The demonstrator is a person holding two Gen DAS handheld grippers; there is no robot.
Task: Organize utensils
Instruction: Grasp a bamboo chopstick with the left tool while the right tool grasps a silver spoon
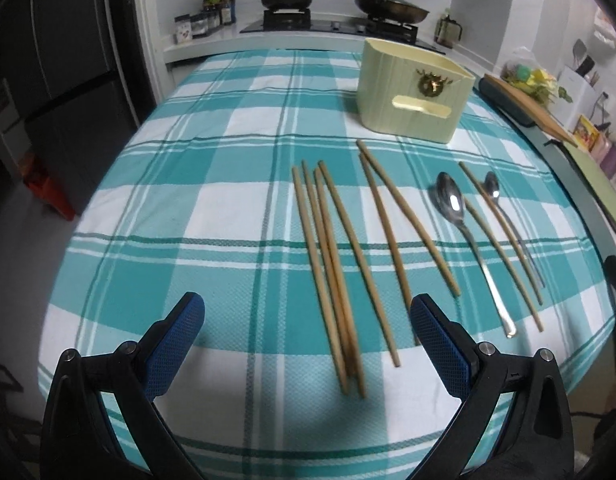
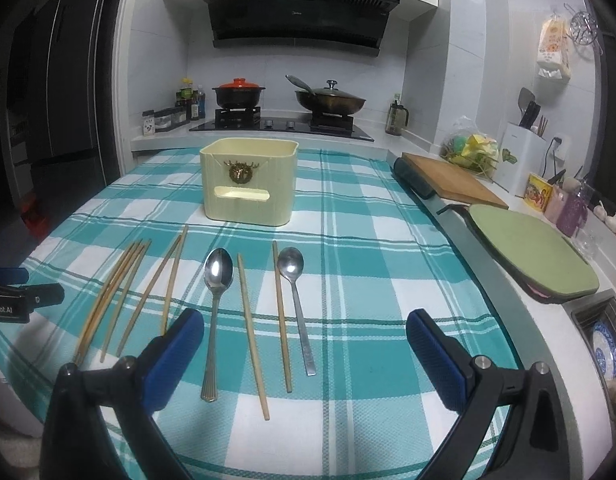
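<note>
On the teal-and-white checked tablecloth [image 2: 347,240] lie all the utensils, long axes running roughly from the near edge toward the cream holder box [image 2: 250,182], which stands upright at the far side. Bundle of four chopsticks [image 1: 331,276] lies at the left, overlapping at the near ends and fanning slightly toward the box. Pair of chopsticks [image 1: 395,236] beside it diverges toward the near edge. Large spoon [image 2: 216,308] lies bowl-end toward the box, handle toward the near edge; small spoon [image 2: 295,300] is oriented likewise, to its right. Two single chopsticks [image 2: 252,332] lie between the spoons, the right one just beside the small spoon's handle. Left gripper [image 1: 308,332] hovers above the bundle's near ends, blue pads spread wide, holding nothing. Right gripper [image 2: 306,344] hovers over the spoons' handles, fingers likewise spread and empty. Stove [image 2: 284,122] with two pots stands beyond the table
</note>
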